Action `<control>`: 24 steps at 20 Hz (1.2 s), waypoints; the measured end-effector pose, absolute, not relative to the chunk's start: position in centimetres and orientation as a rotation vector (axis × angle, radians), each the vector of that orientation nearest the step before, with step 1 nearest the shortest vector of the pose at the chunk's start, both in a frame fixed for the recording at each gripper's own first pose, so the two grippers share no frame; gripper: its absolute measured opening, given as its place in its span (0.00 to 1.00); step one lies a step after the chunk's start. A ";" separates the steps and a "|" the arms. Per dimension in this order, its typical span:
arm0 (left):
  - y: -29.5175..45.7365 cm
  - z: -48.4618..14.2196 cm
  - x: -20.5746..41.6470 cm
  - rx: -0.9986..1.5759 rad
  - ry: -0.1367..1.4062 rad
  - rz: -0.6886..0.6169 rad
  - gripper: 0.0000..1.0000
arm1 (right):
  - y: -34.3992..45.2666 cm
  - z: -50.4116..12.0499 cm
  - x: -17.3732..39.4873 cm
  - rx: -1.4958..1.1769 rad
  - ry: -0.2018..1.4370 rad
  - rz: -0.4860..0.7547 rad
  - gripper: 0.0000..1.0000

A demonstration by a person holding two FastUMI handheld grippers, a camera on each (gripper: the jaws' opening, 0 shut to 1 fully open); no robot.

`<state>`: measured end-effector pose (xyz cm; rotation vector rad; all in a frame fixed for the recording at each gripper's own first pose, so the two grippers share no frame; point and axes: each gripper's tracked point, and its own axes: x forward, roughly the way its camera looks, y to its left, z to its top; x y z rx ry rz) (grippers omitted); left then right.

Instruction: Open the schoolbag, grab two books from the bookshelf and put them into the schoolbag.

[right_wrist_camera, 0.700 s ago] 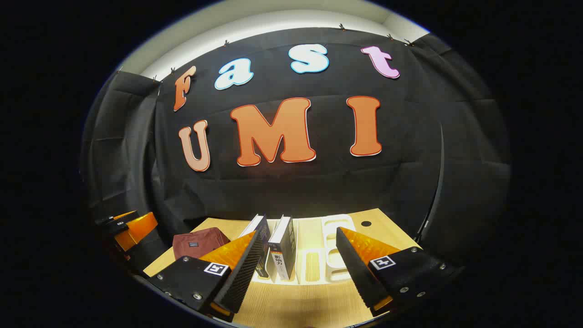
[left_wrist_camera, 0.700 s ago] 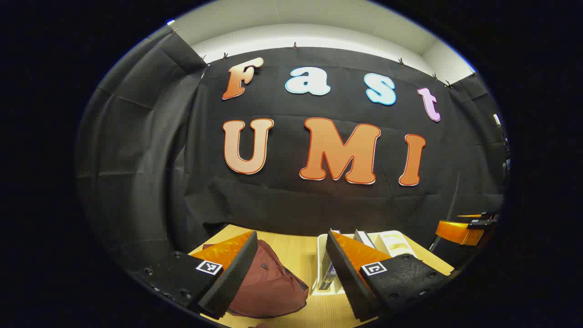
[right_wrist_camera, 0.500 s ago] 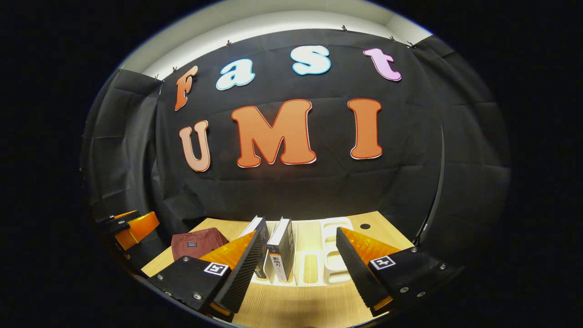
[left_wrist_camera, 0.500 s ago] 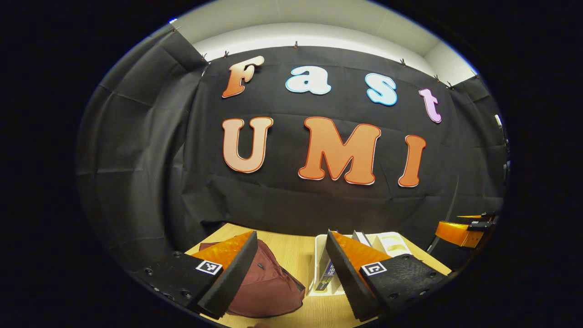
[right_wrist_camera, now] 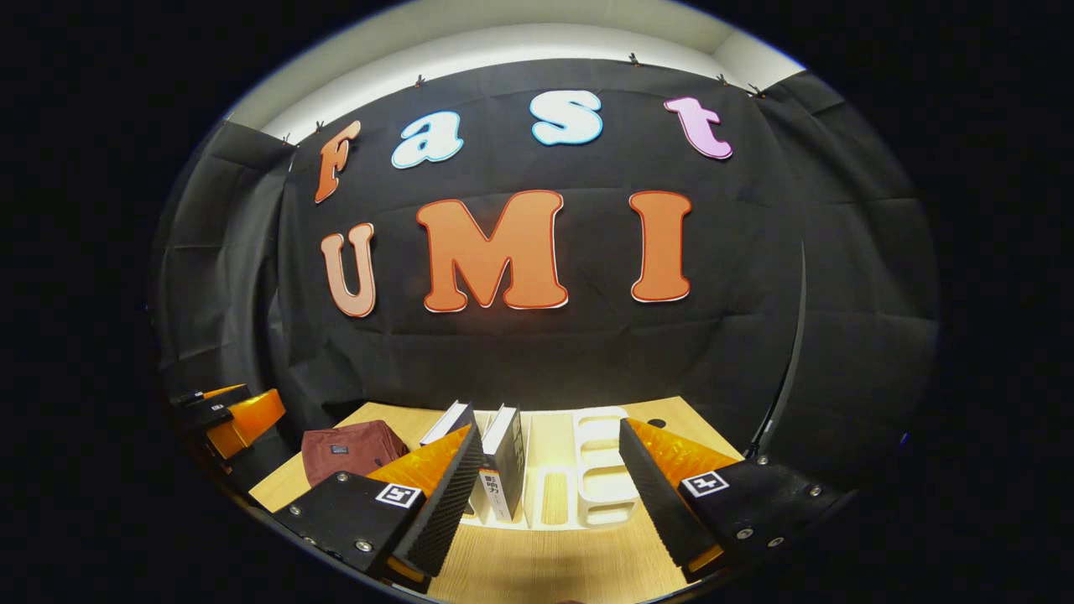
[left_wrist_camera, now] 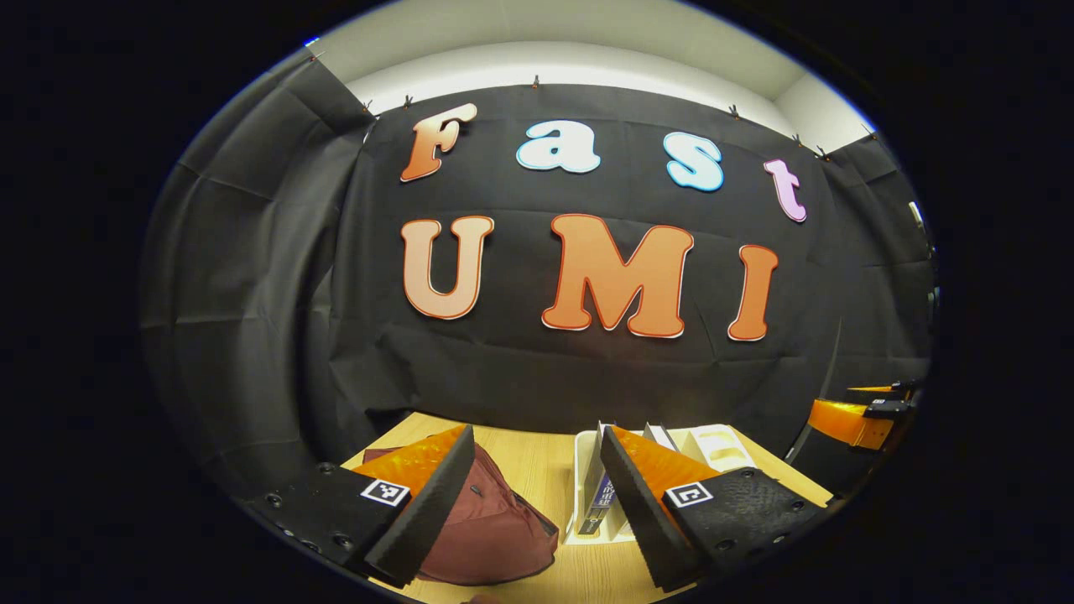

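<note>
Schoolbag (left_wrist_camera: 495, 528): soft, limp, shut; pinch at zip | books (right_wrist_camera: 503, 457): stiff, upright in bookshelf (right_wrist_camera: 587, 470); grip top | left tongs (left_wrist_camera: 533, 503), right tongs (right_wrist_camera: 545, 503): wide open, empty

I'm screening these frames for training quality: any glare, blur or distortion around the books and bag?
Right gripper view: bright glare washes out the white bookshelf; the books stay sharp; the wall bows from fisheye distortion. Left gripper view: the schoolbag is evenly lit and sharp, edges curved alike.
</note>
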<state>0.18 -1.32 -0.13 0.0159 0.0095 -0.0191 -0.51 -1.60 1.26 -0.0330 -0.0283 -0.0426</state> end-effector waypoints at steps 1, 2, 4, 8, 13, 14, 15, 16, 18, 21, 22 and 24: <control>-1.4 -0.2 0.2 0.019 0.013 -0.022 0.95 | -1.6 1.2 -0.6 -0.031 -0.028 -0.044 0.97; -1.4 -0.2 0.2 0.021 0.011 -0.025 0.95 | -1.6 1.1 -0.6 -0.027 -0.024 -0.042 1.00; -1.4 0.1 -0.1 0.020 -0.006 -0.026 0.95 | -1.6 1.1 -0.8 -0.018 -0.020 -0.043 0.97; -0.5 0.0 -0.3 0.077 -0.014 0.014 0.95 | -2.3 2.0 -0.9 -0.005 -0.048 -0.091 0.97; -0.7 0.4 -0.7 0.047 -0.020 0.005 0.95 | -1.3 2.4 -1.4 0.010 -0.051 -0.051 0.97; -0.4 0.3 -0.8 0.042 -0.018 0.009 0.95 | -1.2 2.3 -1.4 0.018 -0.046 -0.050 1.00; -0.3 0.3 -0.7 0.042 -0.015 0.012 0.95 | -1.4 2.1 -1.5 0.019 -0.041 -0.052 1.00; 0.0 0.2 -0.7 0.044 -0.012 0.016 0.95 | -1.6 1.9 -1.5 0.018 -0.036 -0.055 0.96; 0.3 0.2 -0.8 0.044 -0.017 0.025 0.95 | -1.7 1.7 -1.5 0.020 -0.030 -0.053 0.97; 0.8 0.2 -0.7 0.042 -0.016 0.037 0.95 | -2.1 1.7 -1.6 0.018 -0.024 -0.063 0.96; 1.0 0.2 -0.7 0.043 -0.015 0.039 0.95 | -2.2 1.6 -1.5 0.017 -0.022 -0.068 1.00; 1.0 0.1 -0.6 0.039 -0.010 0.037 0.95 | -2.7 1.7 -1.5 -0.010 -0.028 -0.089 0.96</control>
